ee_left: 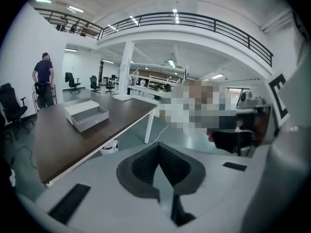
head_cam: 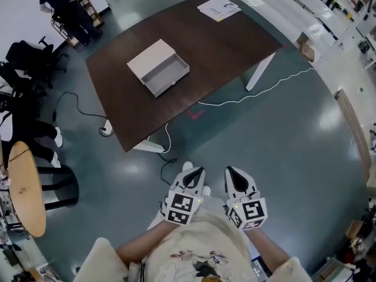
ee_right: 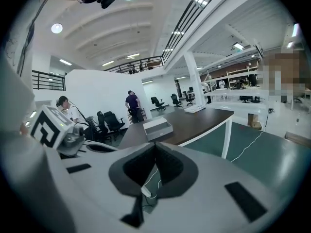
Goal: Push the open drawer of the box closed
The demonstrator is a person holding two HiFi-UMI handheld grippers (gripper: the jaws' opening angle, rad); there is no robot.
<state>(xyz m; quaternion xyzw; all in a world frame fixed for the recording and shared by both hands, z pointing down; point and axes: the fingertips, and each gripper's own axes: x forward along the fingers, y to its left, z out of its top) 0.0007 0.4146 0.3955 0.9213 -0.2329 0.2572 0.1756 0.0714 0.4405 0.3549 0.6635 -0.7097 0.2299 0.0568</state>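
Dark tabletop (head_cam: 223,46) stood at 12 o'clock. White box (head_cam: 148,57) lay on it toward 11, its drawer (head_cam: 167,75) pulled out toward 5. Left tool (head_cam: 192,172) and right tool (head_cam: 231,172) hung at 6, jaws together, empty, well apart from box.

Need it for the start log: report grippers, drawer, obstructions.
Left gripper and right gripper shut, empty, short of the table. Drawer open, out of box. White cable on floor ahead.

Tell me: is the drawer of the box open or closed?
Open. The drawer sticks out of the box, and its inside shows.
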